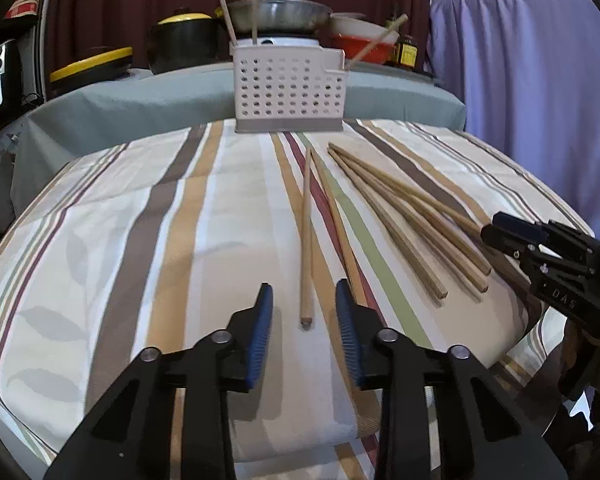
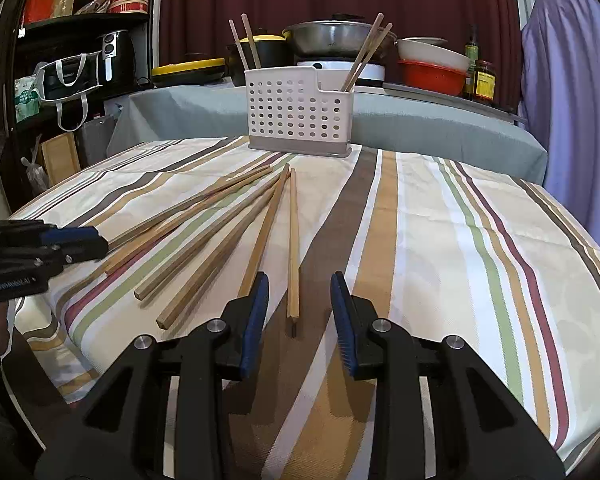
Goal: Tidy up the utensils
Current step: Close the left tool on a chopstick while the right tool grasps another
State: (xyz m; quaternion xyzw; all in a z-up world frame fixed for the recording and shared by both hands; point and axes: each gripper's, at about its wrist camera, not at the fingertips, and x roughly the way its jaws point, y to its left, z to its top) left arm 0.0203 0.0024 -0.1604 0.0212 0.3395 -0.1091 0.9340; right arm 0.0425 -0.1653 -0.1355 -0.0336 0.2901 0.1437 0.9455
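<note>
A white perforated utensil basket [image 1: 288, 88] [image 2: 296, 116] stands at the far end of the striped tablecloth, with chopsticks upright in both of its compartments. Several wooden chopsticks [image 1: 400, 216] [image 2: 204, 232] lie fanned on the cloth. My left gripper [image 1: 302, 284] is open, and the near end of one light chopstick [image 1: 306, 240] lies between its blue pads without touching them. My right gripper [image 2: 299, 276] is open too, astride the near end of another chopstick [image 2: 293, 248]. Each gripper also shows in the other's view, the right gripper [image 1: 490, 234] and the left gripper [image 2: 100, 242], both low at the chopstick ends.
Behind the basket a grey-covered counter [image 2: 420, 120] carries a metal pan [image 2: 332, 38], black pots with yellow lids [image 1: 180, 40], a red bowl [image 2: 432, 72] and bottles [image 2: 484, 80]. A dark shelf [image 2: 80, 40] stands at the left and purple cloth [image 1: 532, 80] hangs at the right.
</note>
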